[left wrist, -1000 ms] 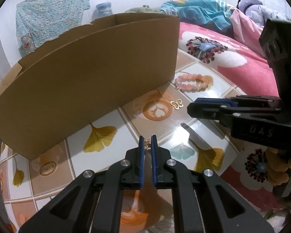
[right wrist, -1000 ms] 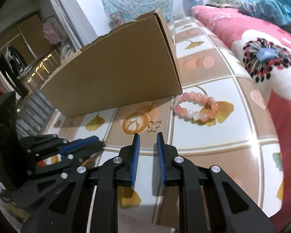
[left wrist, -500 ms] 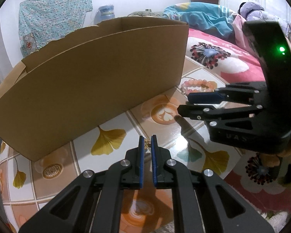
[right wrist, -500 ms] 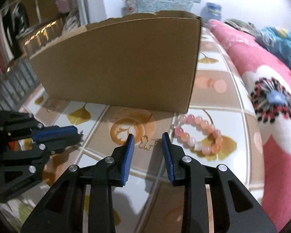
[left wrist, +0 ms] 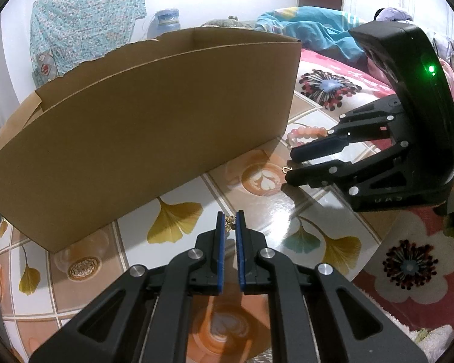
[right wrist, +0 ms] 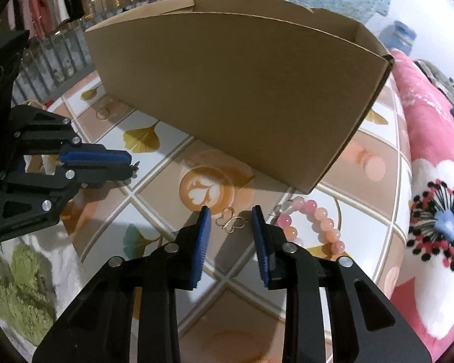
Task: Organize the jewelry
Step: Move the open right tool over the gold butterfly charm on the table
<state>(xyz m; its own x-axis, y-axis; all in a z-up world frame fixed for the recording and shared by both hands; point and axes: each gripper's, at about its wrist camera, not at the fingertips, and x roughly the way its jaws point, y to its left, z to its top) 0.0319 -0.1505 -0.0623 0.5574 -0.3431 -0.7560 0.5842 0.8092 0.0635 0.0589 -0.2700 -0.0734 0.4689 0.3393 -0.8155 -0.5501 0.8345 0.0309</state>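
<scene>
Your biggest thing is the brown cardboard box [right wrist: 242, 96], standing open on the tiled table [right wrist: 154, 181] with the leaf pictures. It has not moved since a second ago. Beside the table, on your right, is the pink flower blanket [right wrist: 432, 211].

Next comes your right gripper [right wrist: 230, 213]. A second ago it was further back, and the gold butterfly clasp [right wrist: 231, 221] lay ahead of its tips. Now the blue pads [right wrist: 203, 236] sit on each side of the clasp, just above the table. They do not touch it. The jaws are closing in a little, with the clasp lying flat between them. The gripper has also rolled, so the box now leans the other way in its view.

Your left gripper [left wrist: 230, 218] has barely moved. Its jaws are pressed together on a tiny gold charm [left wrist: 229, 222], pinched at the very tips and lifted off the table, the same as before. In the right view it sits off to the left, well apart from the clasp.

The pink bead bracelet [right wrist: 313, 222] lies on the table just right of your right gripper, near the corner of the box. It is where it was.
</scene>
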